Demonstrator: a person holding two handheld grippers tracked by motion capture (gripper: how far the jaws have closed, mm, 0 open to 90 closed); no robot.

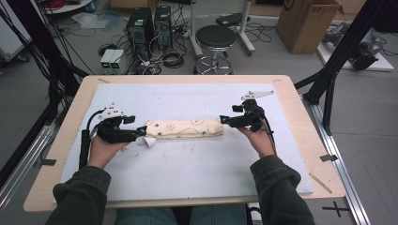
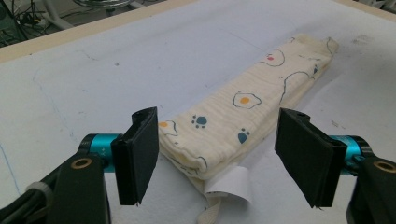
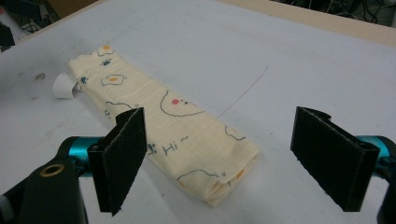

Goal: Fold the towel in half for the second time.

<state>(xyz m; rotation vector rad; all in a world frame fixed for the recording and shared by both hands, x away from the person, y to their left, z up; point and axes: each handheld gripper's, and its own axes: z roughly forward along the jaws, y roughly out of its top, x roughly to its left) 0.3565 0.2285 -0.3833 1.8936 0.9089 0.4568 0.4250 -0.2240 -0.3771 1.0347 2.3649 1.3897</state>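
Note:
A long folded cream cloth (image 1: 185,128) printed with fried eggs and paw marks lies across the white mat (image 1: 187,168). A white label (image 1: 149,142) sticks out at its left end. My left gripper (image 1: 140,133) is at that left end and is open. In the left gripper view, the cloth's near end (image 2: 243,116) and label (image 2: 229,184) lie between the wide-apart pads (image 2: 137,158) of the gripper (image 2: 222,156), which do not press on it. My right gripper (image 1: 224,120) is open at the cloth's right end. In the right gripper view, the cloth (image 3: 159,116) reaches in between the spread jaws of the gripper (image 3: 225,158), untouched.
The mat covers most of a wooden table (image 1: 300,117). Beyond the far edge, on the floor, stand a black stool (image 1: 216,40), computer towers (image 1: 141,28) with cables, and a cardboard box (image 1: 307,23). Black frame struts (image 1: 345,51) rise at both sides.

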